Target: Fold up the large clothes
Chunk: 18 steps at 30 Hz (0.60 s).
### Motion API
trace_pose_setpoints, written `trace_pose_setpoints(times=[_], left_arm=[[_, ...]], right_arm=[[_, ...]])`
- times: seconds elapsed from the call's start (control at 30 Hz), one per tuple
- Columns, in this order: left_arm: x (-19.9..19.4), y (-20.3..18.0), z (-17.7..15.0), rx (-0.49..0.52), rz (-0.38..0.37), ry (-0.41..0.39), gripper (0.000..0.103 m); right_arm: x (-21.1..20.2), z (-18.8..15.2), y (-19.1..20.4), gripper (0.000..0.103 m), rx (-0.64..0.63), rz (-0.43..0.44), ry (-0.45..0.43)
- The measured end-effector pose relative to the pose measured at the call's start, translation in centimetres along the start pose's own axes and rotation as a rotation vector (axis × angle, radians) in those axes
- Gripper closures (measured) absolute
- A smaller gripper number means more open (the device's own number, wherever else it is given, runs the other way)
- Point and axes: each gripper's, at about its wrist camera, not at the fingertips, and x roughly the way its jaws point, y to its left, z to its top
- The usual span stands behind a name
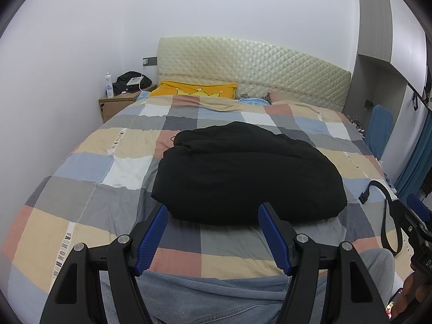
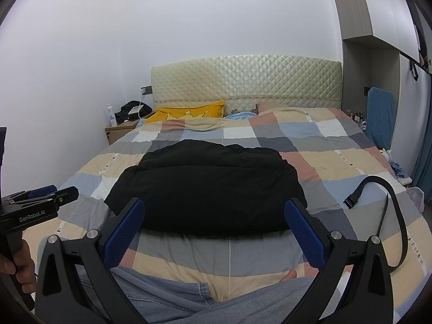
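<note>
A large black garment (image 1: 243,172) lies bunched in a thick folded heap in the middle of the checked bed cover (image 1: 89,162). It also shows in the right wrist view (image 2: 205,186). My left gripper (image 1: 213,210) is open and empty, held just short of the heap's near edge. My right gripper (image 2: 216,205) is open and empty, also at the near edge of the heap. The left gripper shows at the left edge of the right wrist view (image 2: 40,202); the right gripper's blue pad shows at the right edge of the left wrist view (image 1: 418,208).
A black strap with a buckle (image 2: 378,197) loops on the bed at the right. A yellow pillow (image 2: 189,113) and quilted headboard (image 2: 243,81) stand at the far end. A nightstand (image 2: 121,131) with a bottle is far left. The person's jeans-clad legs (image 2: 175,297) are below the grippers.
</note>
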Motion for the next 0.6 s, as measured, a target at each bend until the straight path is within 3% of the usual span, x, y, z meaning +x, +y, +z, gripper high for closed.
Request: trace_pose_setpoints(times=[0.6], left_arm=[[-0.17,0.03,-0.1,-0.004,-0.005,0.0,0.034]], right_arm=[[0.02,0.0,-0.02,0.0,0.0,-0.002,0.0]])
